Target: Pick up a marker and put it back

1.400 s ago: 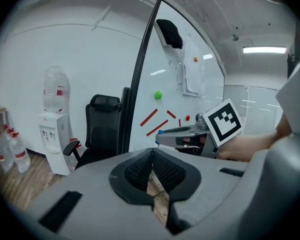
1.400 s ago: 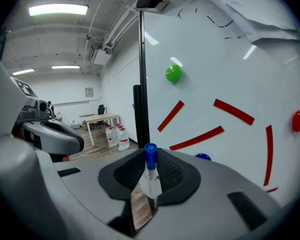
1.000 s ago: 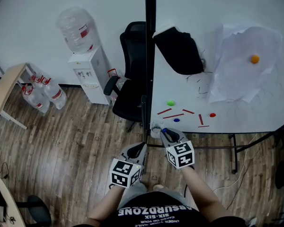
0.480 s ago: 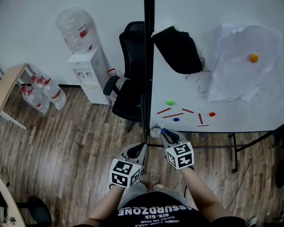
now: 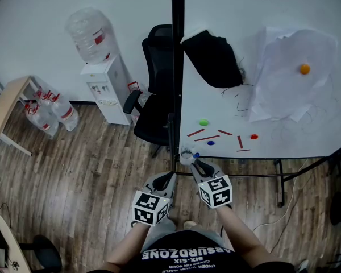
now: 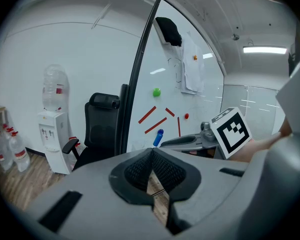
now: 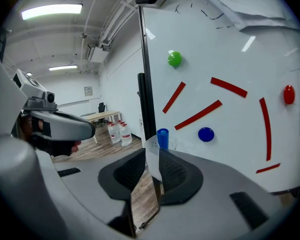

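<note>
My right gripper [image 5: 194, 162] is shut on a white marker with a blue cap [image 5: 196, 155], held just off the lower left corner of the whiteboard [image 5: 273, 16]. In the right gripper view the marker's white barrel [image 7: 152, 159] stands between the pads and its blue cap [image 7: 162, 138] points at the board. My left gripper [image 5: 169, 178] hangs beside it to the left, shut with nothing in it; its pads [image 6: 140, 169] meet at the tip. From the left gripper view I see the right gripper [image 6: 190, 140] and the blue cap [image 6: 158, 137].
The board carries red strips [image 5: 207, 139], green [image 5: 203, 122], blue [image 5: 210, 143], red [image 5: 253, 136] and orange [image 5: 304, 69] magnets, a paper sheet [image 5: 290, 78] and a black cloth [image 5: 213, 58]. A black office chair [image 5: 153, 95] and a water dispenser [image 5: 105, 87] stand left of its frame [image 5: 177, 67].
The right gripper with the marker has drawn slightly back toward me from the board's lower edge. The left gripper has stayed where it was.
</note>
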Demonstrator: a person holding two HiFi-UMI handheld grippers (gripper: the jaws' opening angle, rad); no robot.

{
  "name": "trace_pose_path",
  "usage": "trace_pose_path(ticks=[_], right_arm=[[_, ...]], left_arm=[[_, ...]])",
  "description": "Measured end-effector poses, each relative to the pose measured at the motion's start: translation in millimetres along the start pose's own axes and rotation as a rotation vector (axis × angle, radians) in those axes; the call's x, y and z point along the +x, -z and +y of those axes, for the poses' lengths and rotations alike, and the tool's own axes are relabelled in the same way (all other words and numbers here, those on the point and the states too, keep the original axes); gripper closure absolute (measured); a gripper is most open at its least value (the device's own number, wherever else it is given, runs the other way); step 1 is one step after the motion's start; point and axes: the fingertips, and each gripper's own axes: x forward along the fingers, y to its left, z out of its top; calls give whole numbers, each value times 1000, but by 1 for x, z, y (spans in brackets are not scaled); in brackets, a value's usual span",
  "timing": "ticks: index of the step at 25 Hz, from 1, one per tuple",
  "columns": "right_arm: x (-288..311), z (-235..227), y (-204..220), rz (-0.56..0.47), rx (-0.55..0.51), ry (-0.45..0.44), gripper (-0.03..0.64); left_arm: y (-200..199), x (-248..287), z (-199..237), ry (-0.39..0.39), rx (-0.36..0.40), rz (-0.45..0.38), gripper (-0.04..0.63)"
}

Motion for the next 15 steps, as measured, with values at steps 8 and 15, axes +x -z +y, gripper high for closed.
trace_pose_path(ticks=[8,15], right_arm=[[-15,6,-4,-39,33,5,554],[-31,11,-16,-105,64,4,588]], left_arm=[[0,3,-4,9,-1,1,586],[-3,6,-10,26,6,-3,586]])
